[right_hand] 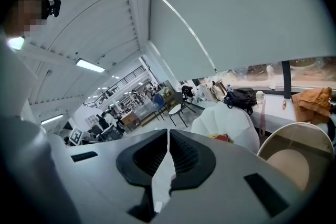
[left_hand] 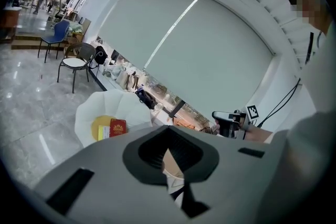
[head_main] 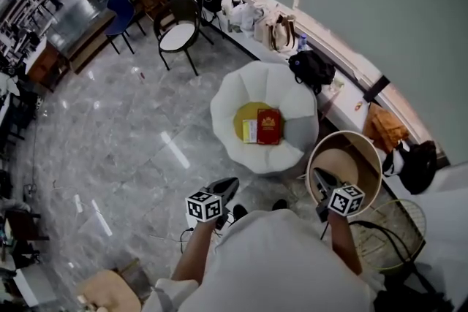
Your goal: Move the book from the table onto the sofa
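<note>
My left claw is pressed together with nothing in it, and my right claw is pressed together and empty too. Both hang in the air in front of me, well apart from each other. In the head view the right claw shows over the left rim of the round desk, whose top is bare. At twelve o'clock from the left claw, and eleven o'clock from the right, stands the white sofa. The red book lies flat on its yellow cushion, a pale booklet touching it at nine o'clock. Further out, at eleven o'clock, stands a black chair.
</note>
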`<act>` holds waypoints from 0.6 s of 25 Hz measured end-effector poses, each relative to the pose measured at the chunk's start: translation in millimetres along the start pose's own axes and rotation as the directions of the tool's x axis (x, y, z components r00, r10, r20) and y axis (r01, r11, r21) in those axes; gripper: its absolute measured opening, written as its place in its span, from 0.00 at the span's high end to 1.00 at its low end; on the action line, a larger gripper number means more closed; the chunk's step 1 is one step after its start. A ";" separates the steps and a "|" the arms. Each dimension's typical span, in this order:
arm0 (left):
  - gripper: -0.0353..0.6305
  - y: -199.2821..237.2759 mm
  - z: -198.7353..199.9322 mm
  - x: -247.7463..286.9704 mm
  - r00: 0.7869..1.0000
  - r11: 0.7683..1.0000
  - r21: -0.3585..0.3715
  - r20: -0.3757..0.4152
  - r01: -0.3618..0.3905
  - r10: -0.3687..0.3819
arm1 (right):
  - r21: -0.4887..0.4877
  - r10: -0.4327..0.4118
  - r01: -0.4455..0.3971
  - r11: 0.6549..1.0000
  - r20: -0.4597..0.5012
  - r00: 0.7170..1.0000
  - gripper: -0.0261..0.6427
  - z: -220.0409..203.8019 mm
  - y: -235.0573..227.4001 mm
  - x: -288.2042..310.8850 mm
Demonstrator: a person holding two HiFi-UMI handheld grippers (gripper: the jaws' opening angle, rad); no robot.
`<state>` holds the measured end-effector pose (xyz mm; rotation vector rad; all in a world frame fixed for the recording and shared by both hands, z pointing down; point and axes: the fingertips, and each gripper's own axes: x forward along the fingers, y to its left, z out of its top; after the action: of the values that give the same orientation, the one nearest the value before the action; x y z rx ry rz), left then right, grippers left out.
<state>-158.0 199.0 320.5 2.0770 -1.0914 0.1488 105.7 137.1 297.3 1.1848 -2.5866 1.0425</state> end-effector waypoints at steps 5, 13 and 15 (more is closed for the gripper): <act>0.94 2.6 4.1 -3.7 1.000 1.000 0.012 -0.002 0.006 -0.006 | 0.002 -0.014 0.014 1.000 0.009 1.000 0.90 0.3 2.1 -0.1; 0.94 3.5 12.1 -0.8 1.000 1.000 0.021 0.000 0.015 -0.015 | 0.013 -0.025 0.025 1.000 0.025 0.999 0.90 4.3 4.5 -2.8; 0.94 2.7 13.7 0.3 1.000 1.000 0.023 -0.002 0.021 -0.021 | 0.014 -0.028 0.027 1.000 0.028 0.999 0.90 5.1 5.3 -3.0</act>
<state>-163.1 188.6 312.6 2.1080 -1.0714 0.1537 104.9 138.2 289.4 1.2439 -2.5809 1.0465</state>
